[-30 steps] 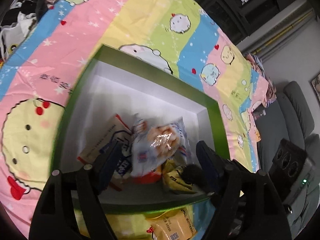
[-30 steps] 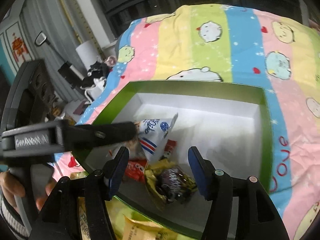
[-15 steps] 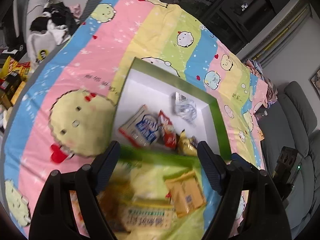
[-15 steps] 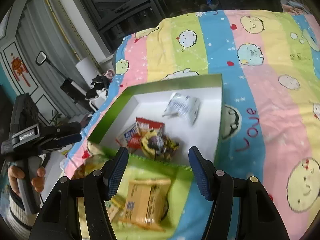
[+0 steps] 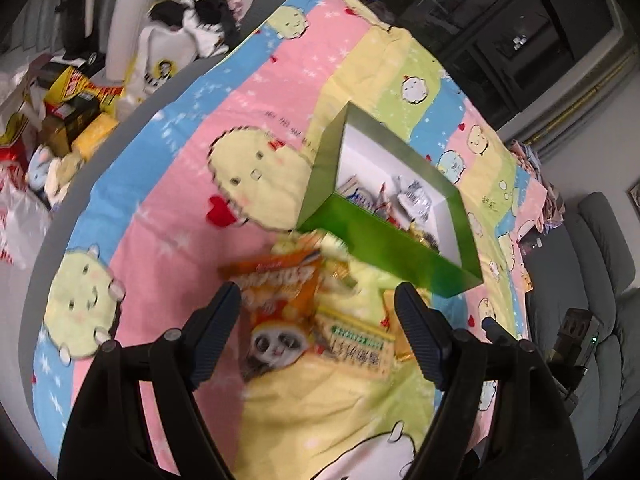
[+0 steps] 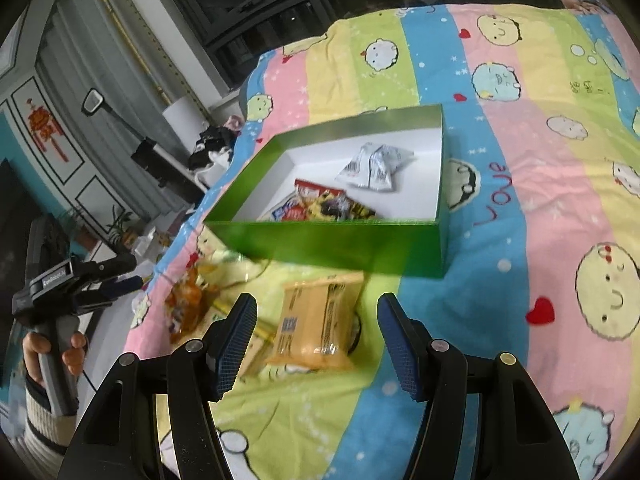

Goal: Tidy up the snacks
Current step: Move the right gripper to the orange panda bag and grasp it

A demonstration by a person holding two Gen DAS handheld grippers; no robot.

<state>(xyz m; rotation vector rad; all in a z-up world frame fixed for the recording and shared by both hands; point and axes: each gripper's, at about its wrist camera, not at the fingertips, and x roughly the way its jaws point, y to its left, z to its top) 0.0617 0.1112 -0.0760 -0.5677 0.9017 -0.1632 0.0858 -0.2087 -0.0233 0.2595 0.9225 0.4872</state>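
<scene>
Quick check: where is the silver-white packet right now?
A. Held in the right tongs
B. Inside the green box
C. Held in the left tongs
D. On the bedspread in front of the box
B: the silver-white packet lies on the white floor of the green box, apart from the other snacks.

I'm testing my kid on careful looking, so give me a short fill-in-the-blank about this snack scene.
1. The box holding snacks is ____ on the outside.
2. The silver packets lie ____ the box.
3. The orange panda bag lies ____ the box, on the blanket.
4. Neither the left gripper nor the right gripper holds anything; both are ____.

Answers: green; inside; outside; open
</scene>
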